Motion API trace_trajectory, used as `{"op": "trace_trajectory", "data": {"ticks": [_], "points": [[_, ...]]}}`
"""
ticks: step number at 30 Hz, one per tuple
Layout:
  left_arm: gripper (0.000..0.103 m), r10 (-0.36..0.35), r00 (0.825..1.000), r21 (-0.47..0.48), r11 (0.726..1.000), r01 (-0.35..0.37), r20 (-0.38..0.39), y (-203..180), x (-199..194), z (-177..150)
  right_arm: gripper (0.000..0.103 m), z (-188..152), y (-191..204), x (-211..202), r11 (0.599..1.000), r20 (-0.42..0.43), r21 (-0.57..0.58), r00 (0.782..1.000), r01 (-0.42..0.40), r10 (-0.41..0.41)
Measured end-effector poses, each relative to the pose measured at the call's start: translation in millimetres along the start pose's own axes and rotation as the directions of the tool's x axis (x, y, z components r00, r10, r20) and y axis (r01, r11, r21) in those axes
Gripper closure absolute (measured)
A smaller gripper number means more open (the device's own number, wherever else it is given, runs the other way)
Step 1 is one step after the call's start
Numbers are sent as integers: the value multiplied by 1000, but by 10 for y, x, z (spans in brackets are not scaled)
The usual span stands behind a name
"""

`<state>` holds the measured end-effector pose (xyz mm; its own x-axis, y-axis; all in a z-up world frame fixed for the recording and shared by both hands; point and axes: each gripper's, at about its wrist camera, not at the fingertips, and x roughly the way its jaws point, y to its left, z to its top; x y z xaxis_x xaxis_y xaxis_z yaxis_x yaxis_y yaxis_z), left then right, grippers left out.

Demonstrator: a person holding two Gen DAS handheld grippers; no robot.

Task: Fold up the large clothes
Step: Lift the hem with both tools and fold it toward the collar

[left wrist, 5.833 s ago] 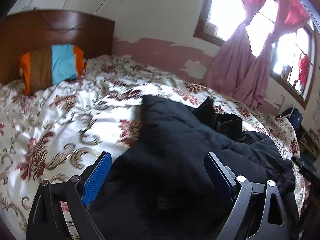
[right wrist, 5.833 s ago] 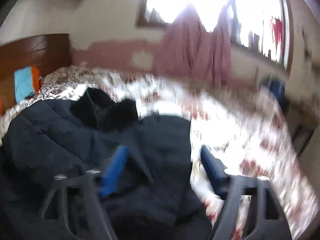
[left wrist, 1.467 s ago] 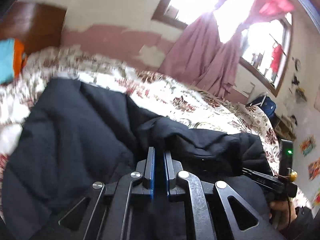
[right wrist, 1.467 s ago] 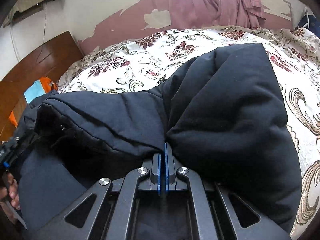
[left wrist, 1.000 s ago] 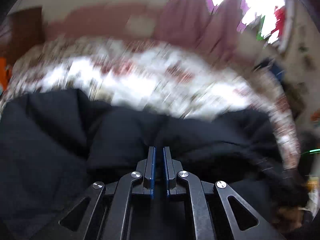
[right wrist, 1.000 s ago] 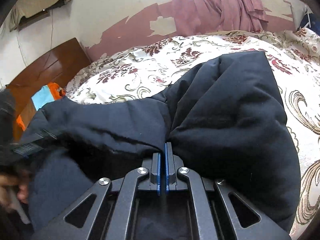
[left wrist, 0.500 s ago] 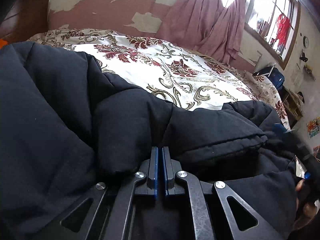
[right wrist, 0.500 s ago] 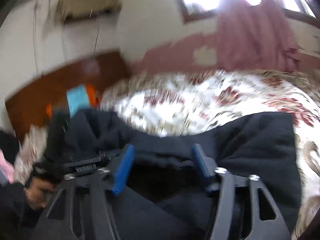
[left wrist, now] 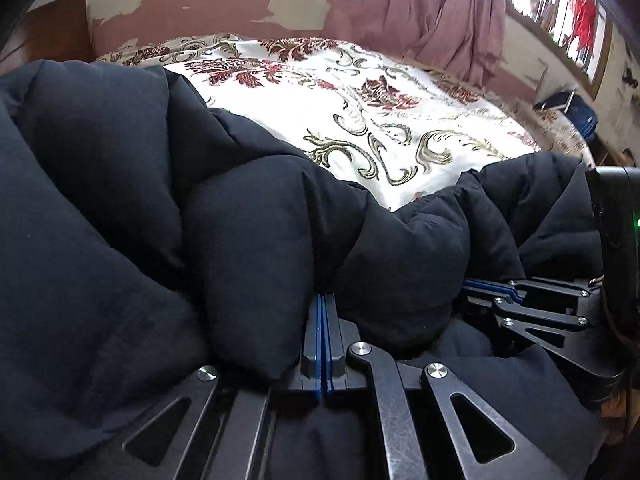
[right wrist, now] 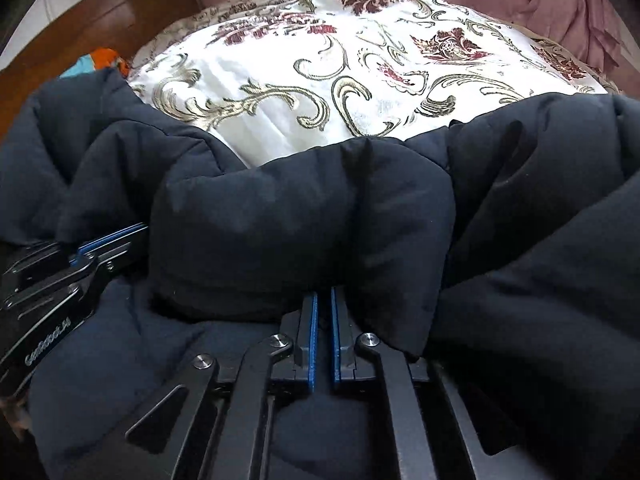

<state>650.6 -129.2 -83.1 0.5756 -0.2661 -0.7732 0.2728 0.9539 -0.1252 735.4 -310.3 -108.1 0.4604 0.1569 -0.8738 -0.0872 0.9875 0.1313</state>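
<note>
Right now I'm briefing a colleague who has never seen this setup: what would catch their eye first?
A bulky black padded jacket fills the lower half of both views, heaped on a white bedspread with red and gold flowers. The left gripper and the right gripper are each shut on a fold of it, close together. Behind, pink curtains hang by a bright window.

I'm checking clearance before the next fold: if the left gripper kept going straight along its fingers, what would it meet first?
The black padded jacket: the left gripper is shut on a bulging fold of it, which lies directly ahead. Beyond that lies the floral bedspread, though how thick the bunched fabric is cannot be judged.
</note>
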Motion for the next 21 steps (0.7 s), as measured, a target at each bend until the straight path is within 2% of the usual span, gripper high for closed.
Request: {"op": "trace_trajectory", "data": {"ticks": [5, 7, 10, 14, 17, 21], "points": [[99, 46, 999, 16, 999, -46, -16, -39, 121, 46, 103, -9, -65, 22, 999, 10, 33, 1000, -25, 25], [99, 52, 999, 19, 998, -52, -1, -50, 115, 47, 103, -63, -88, -49, 998, 46, 46, 998, -49, 47], [99, 12, 998, 11, 1000, -12, 54, -8, 9, -18, 103, -122, -95, -161, 997, 102, 52, 993, -60, 54], [99, -27, 996, -14, 999, 29, 87, 61, -42, -49, 101, -205, -47, -323, 997, 156, 38, 986, -63, 56], [99, -36, 995, -24, 999, 39, 89, 85, -30, -52, 97, -280, -86, -564, 994, 248, 22, 964, -108, 99], [99, -38, 995, -26, 999, 40, 91, 86, -37, -64, 97, -368, -9, -811, 988, 355, -35, 923, -148, 151]]}}
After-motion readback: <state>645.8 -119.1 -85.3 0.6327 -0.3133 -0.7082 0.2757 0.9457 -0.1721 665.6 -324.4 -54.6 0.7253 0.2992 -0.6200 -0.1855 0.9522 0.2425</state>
